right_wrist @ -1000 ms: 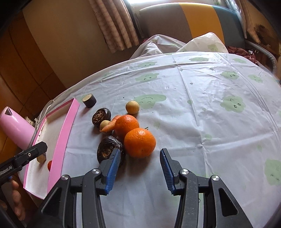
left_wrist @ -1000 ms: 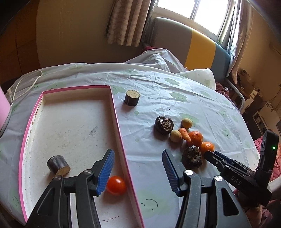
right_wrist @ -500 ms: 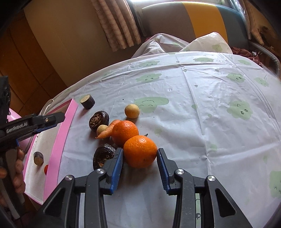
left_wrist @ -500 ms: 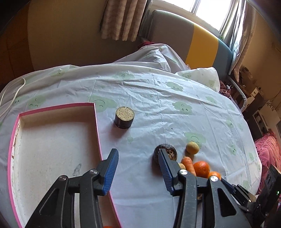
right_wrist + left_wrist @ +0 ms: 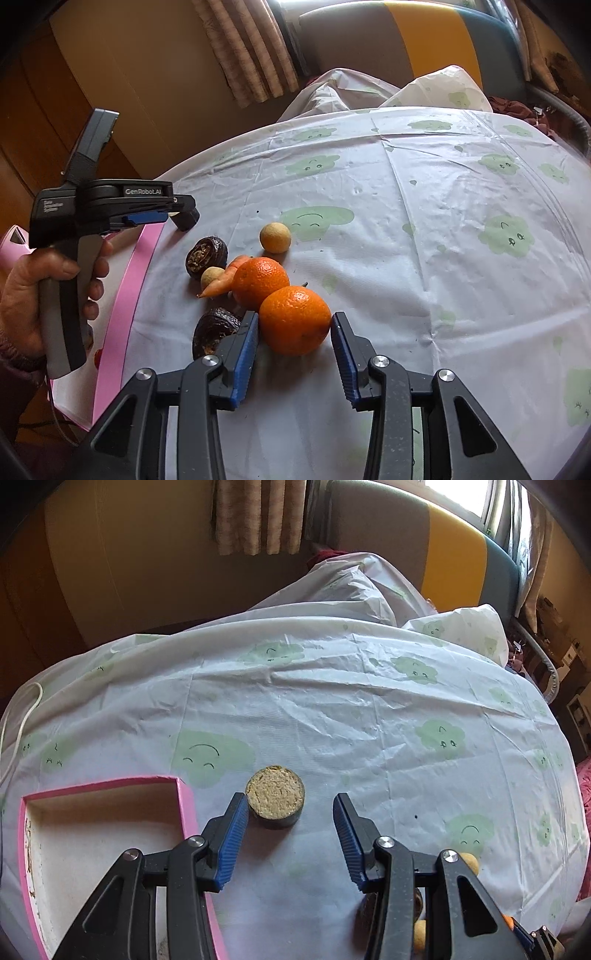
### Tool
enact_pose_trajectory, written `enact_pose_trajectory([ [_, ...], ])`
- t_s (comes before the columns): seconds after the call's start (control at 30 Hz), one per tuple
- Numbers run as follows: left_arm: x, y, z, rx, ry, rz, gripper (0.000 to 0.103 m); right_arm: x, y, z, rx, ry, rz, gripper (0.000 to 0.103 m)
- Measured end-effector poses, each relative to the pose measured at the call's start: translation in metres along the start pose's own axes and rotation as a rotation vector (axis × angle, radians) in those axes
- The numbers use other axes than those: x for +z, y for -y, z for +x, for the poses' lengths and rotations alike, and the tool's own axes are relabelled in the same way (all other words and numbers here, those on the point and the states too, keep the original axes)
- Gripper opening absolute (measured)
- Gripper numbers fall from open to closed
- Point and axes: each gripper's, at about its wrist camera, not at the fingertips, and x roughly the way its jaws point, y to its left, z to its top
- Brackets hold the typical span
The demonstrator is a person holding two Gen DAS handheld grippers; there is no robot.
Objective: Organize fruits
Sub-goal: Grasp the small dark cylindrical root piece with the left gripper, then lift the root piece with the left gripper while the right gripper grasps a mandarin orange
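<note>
In the left wrist view my left gripper (image 5: 288, 834) is open, its fingertips either side of a short dark cylinder with a tan cut top (image 5: 275, 796), just right of the pink tray (image 5: 186, 805). In the right wrist view my right gripper (image 5: 293, 352) is open with its pads close on both sides of the near orange (image 5: 294, 319). Behind it lie a second orange (image 5: 260, 282), a carrot (image 5: 220, 283), two small yellow balls (image 5: 275, 237) and two dark wrinkled fruits (image 5: 206, 252). The left gripper (image 5: 155, 216) shows there too, held in a hand.
The table wears a white cloth with green cloud faces (image 5: 369, 709). A pink bottle (image 5: 14, 240) stands beyond the tray's left side. A red tomato (image 5: 97, 357) peeks out inside the tray. A sofa and curtains stand behind the table.
My left gripper has moved forward from over the tray to the dark cylinder. My right gripper has moved in around the near orange and narrowed.
</note>
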Motion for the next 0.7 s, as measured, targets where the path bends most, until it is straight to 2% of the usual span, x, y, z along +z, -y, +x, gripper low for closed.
enact_pose_trajectory([
  [0.07, 0.000, -0.001, 0.009, -0.002, -0.030, -0.001, 0.044, 0.000, 0.000, 0.000, 0.001, 0.001, 0.004, 0.041],
  [0.1, -0.001, -0.001, 0.014, 0.004, -0.050, -0.005, 0.034, 0.001, 0.000, 0.000, 0.001, 0.001, 0.007, 0.041],
  [0.23, -0.007, -0.004, 0.009, -0.058, -0.050, -0.042, 0.033, 0.001, 0.000, -0.001, -0.004, -0.001, 0.001, 0.040],
  [0.37, -0.019, -0.002, -0.007, -0.089, -0.022, -0.037, 0.032, 0.003, 0.001, -0.004, -0.015, 0.012, 0.002, 0.039],
  [0.5, -0.039, 0.000, -0.025, -0.104, -0.005, -0.047, 0.030, 0.004, 0.002, -0.006, -0.020, 0.016, 0.015, 0.038],
  [0.7, -0.060, 0.014, -0.035, -0.109, 0.000, -0.009, 0.028, 0.004, 0.000, -0.006, -0.031, 0.006, 0.021, 0.038],
])
